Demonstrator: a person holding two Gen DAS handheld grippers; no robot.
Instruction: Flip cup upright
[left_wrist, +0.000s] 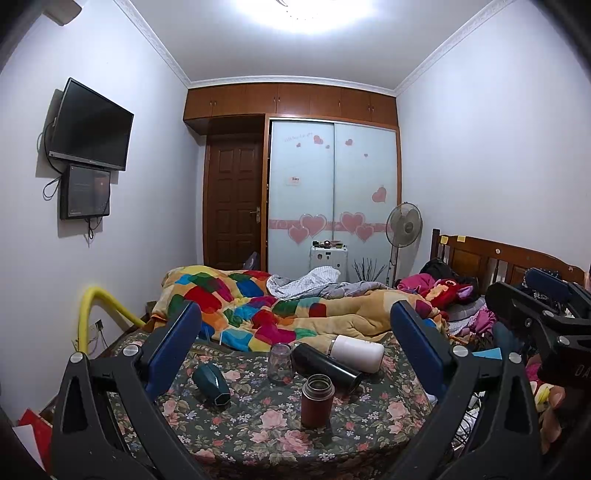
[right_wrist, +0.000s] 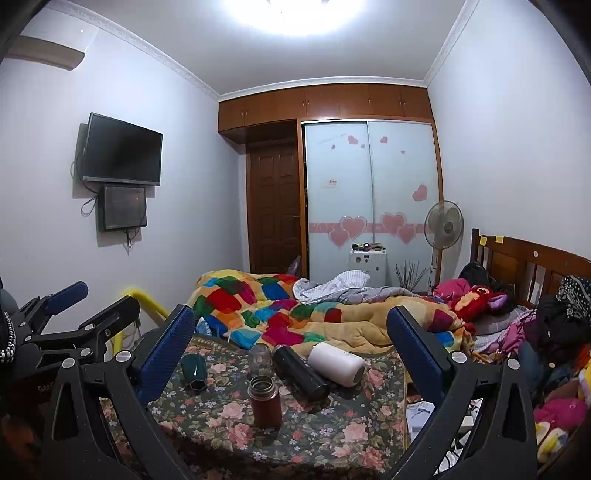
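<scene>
Several cups sit on a floral-cloth table (left_wrist: 373, 417) (right_wrist: 354, 417). A dark green cup (left_wrist: 211, 384) (right_wrist: 194, 370) lies on its side at the left. A black flask (left_wrist: 327, 365) (right_wrist: 301, 373) and a white flask (left_wrist: 356, 352) (right_wrist: 337, 363) lie on their sides at the back. A brown-red flask (left_wrist: 317, 400) (right_wrist: 264, 401) stands upright, mouth open. A clear glass (left_wrist: 280, 363) (right_wrist: 260, 360) stands behind it. My left gripper (left_wrist: 295, 336) is open and empty, above the near table edge. My right gripper (right_wrist: 291, 332) is open and empty too.
A bed with a patchwork quilt (left_wrist: 251, 306) lies behind the table, with soft toys and clothes (right_wrist: 480, 301) at the right. A yellow rail (left_wrist: 90, 314) stands at the left. A wardrobe, door and fan (left_wrist: 404, 225) are at the far wall.
</scene>
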